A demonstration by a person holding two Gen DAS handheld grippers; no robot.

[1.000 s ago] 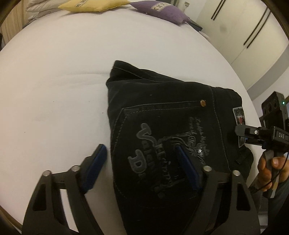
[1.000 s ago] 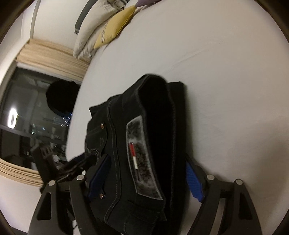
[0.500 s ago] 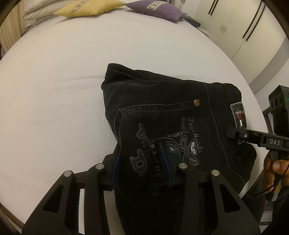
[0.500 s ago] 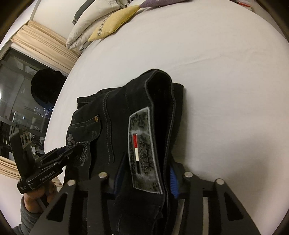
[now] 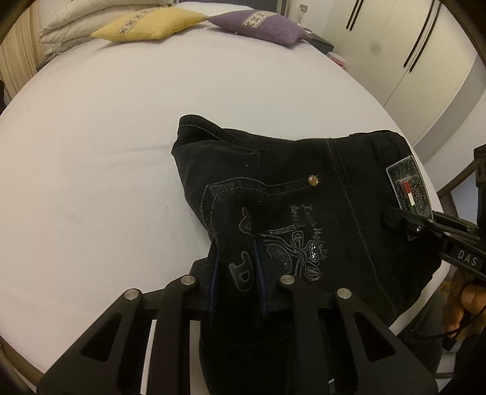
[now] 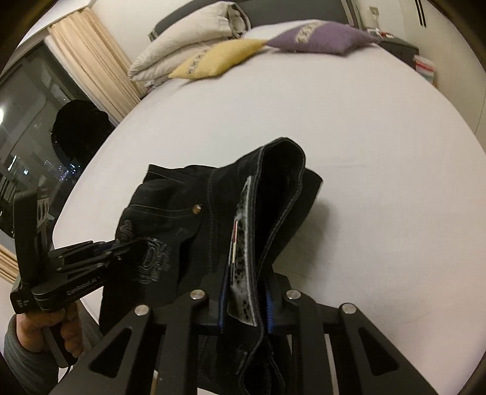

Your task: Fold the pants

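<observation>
The folded black pants (image 5: 288,188) lie at the near edge of a white bed (image 5: 121,121), back pocket with grey embroidery facing up. My left gripper (image 5: 235,273) is shut on the pocket edge of the pants. My right gripper (image 6: 246,297) is shut on the waistband by the grey patch (image 6: 240,243), and it lifts that end of the pants (image 6: 188,218) off the sheet. The right gripper also shows in the left wrist view (image 5: 395,217) at the patch (image 5: 408,185). The left gripper shows in the right wrist view (image 6: 133,246).
A yellow cushion (image 5: 148,24), a purple cushion (image 5: 258,25) and white pillows (image 6: 188,51) lie at the head of the bed. White wardrobe doors (image 5: 410,54) stand at the right. A dark window (image 6: 30,127) with curtains is at the left.
Both grippers have closed on the pants, the left on the pocket edge, the right on the waistband. The gripped near edge of the pants has risen off the bed.
</observation>
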